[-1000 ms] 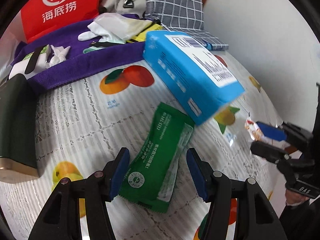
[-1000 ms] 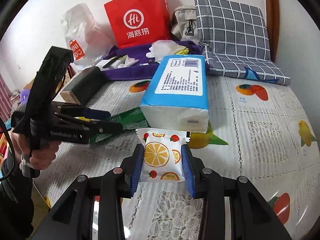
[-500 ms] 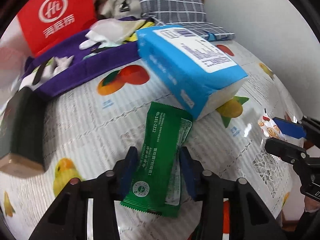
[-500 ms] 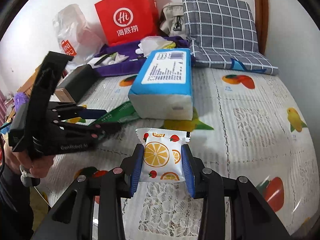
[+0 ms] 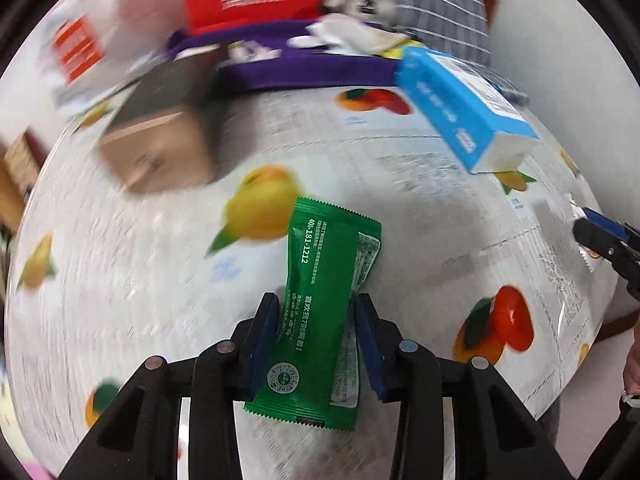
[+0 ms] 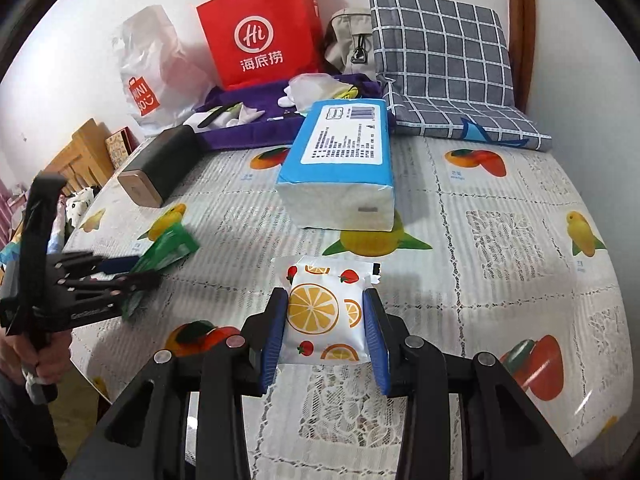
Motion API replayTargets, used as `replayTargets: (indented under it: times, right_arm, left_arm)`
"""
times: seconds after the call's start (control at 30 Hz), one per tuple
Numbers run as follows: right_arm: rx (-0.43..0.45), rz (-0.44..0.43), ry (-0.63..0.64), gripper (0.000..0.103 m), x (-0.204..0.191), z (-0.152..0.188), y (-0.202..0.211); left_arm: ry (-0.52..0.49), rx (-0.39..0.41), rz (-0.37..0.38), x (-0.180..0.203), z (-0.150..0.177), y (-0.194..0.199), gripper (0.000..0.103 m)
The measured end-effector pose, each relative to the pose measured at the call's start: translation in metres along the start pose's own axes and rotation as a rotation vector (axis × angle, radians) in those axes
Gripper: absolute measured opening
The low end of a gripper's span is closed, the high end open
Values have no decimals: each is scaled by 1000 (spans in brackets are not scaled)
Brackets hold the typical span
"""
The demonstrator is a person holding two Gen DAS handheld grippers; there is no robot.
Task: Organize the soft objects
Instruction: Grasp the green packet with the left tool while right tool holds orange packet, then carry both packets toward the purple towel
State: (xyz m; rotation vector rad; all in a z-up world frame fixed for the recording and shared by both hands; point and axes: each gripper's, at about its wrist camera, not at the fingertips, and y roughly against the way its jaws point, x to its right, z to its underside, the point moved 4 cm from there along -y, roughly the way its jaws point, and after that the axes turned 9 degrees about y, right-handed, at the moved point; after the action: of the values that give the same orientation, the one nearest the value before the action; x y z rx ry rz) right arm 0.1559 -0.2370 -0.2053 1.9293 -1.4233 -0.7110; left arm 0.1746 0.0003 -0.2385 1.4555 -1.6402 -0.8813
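The left hand-held gripper (image 5: 316,344) has closed its two blue fingers (image 5: 264,340) on a long green packet (image 5: 320,312). The fingers press on both sides of the packet near its lower end. The rest of the packet sticks out forward, over the surface (image 5: 400,240), which has a white cloth with fruit pictures on it. The left view is blurry, so it is hard to tell if the packet touches the cloth.

The right hand-held gripper (image 6: 326,320) holds a small white packet (image 6: 324,312) with orange slices and strawberries printed on it. Its blue fingers (image 6: 374,332) squeeze the packet from the left and the right. The packet sits up between them, above the cloth near the front edge.

In the right view, the left hand-held gripper is far off to the left with the green packet (image 6: 168,248) in it. The two packets are well apart.

A big blue and white pack of tissues (image 6: 340,164) lies on the surface behind the small white packet. A dark box with a gold end (image 6: 160,168) lies to the left of it. At the back are a purple cloth (image 6: 248,132), a red paper bag (image 6: 260,28), a white plastic bag (image 6: 156,68) and a grey checked cushion (image 6: 444,60).
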Motion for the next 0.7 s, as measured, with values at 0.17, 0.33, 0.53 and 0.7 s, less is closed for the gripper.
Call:
replayTargets:
  times: [0.17, 0.33, 0.53, 0.7]
  right_arm:
    - [4, 6, -8, 38, -4, -3, 10]
    - [12, 19, -6, 38, -9, -9, 20]
    - [46, 19, 2, 38, -14, -23, 34]
    - [75, 17, 13, 38, -17, -36, 45]
  left_arm:
    - [112, 11, -23, -34, 10, 12, 35]
    - [148, 38, -33, -46, 10, 26, 35]
    - [173, 85, -29, -56, 2, 51, 35]
    - [191, 121, -25, -58, -8, 66, 35]
